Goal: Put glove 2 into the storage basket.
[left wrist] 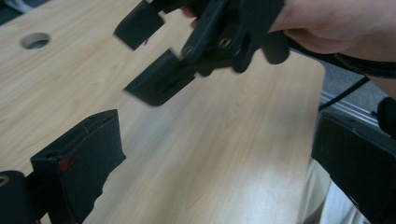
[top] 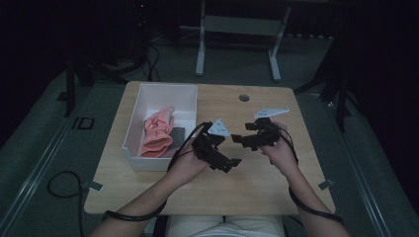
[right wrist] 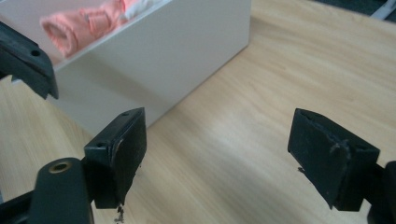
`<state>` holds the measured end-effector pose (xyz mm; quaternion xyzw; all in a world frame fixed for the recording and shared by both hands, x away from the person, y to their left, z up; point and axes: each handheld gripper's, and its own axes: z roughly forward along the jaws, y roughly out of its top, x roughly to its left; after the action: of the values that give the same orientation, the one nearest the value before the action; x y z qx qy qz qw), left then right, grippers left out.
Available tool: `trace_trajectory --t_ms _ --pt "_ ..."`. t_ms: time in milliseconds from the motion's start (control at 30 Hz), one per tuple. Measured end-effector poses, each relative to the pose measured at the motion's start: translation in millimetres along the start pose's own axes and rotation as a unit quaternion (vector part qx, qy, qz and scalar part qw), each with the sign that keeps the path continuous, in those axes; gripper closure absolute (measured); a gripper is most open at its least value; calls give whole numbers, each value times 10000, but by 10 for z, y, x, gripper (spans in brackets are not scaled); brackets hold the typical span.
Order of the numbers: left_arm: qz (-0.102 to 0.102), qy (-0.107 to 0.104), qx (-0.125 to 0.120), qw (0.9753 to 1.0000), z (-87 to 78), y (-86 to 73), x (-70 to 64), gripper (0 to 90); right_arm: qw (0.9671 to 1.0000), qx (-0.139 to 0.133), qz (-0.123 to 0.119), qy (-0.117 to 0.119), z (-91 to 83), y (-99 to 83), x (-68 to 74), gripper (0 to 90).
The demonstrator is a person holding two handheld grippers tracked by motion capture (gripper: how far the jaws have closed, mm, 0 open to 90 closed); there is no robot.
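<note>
Grippers face each other over bench point(top: 148, 187), both w/ jaws apart, empty: left gripper point(top: 236, 162), right gripper point(top: 238, 139). Pink cloth point(top: 158, 132) sits in white bin point(top: 132, 129). Risk: jaws clash, they're v. close.

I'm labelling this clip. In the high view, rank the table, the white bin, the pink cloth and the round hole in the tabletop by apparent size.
Largest to smallest:
1. table
2. white bin
3. pink cloth, lying in the bin
4. round hole
</note>
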<state>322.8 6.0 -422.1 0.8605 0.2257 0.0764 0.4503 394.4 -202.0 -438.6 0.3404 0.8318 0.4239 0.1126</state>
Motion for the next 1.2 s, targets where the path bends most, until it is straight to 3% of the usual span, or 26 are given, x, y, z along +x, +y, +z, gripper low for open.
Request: trace_trajectory --t_ms 233,467,567,767,1067,1200 --pt "226 -207 154 9994 223 -103 -161 17 9999 131 -89 29 52 -276 -6 193" --pt "434 -239 277 9984 454 -273 -287 17 9995 238 -225 0 132 -506 -10 181" --pt "560 -205 467 9971 585 -384 -310 17 9993 318 -185 13 173 -622 -23 171" --pt "501 -300 619 9964 754 -565 -309 17 9990 424 -106 -28 228 -833 -52 162" --pt "449 -312 515 9972 872 -787 -311 17 9990 374 -68 -255 280 -1107 -64 163" --pt "452 -302 585 9968 914 -878 -325 17 9985 432 -86 -311 288 -1197 -78 162"
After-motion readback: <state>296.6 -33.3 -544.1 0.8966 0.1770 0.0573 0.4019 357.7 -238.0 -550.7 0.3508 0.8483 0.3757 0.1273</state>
